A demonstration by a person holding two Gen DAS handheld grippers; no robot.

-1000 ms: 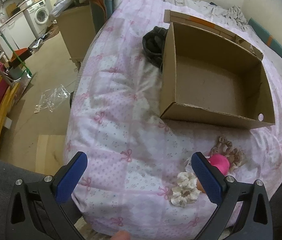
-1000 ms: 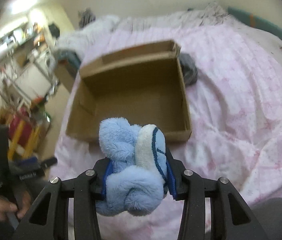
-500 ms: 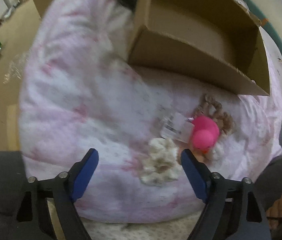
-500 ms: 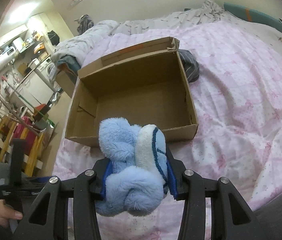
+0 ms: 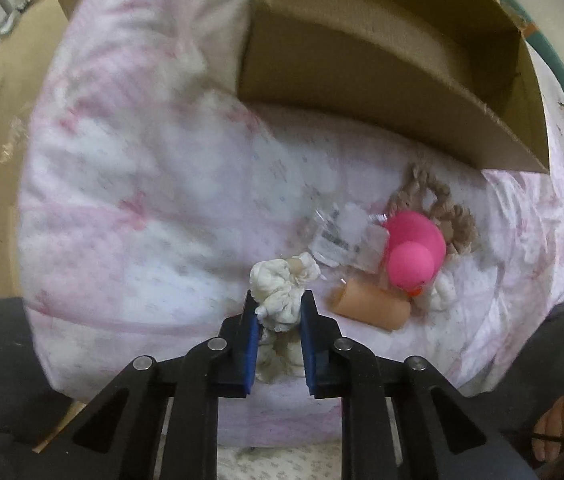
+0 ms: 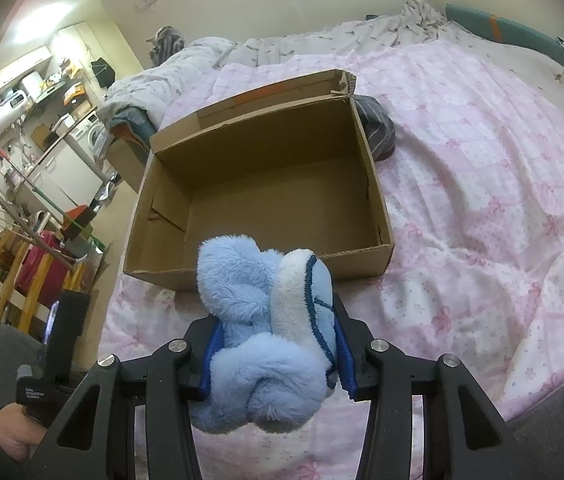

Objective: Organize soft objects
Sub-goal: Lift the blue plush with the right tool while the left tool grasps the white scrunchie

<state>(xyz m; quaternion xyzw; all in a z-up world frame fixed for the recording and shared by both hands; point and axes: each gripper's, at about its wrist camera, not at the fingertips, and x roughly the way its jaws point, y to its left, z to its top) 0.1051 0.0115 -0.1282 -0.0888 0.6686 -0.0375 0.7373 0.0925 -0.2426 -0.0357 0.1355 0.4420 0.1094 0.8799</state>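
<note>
Now, left tongs: closed on cream, ruffled scrunchie.
Right tongs: clamped around fluffy blue-and-white plush.
Box: cardboard, open-topped.

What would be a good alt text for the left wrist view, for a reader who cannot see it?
The left hand-held gripper is shut on a cream scrunchie on a pink patterned bedspread. To its right lie a pink rubber duck, a beige scrunchie and a peach cylinder, with an open cardboard box behind.

Left hand-held gripper clamped; right hand-held gripper clamped too
</note>
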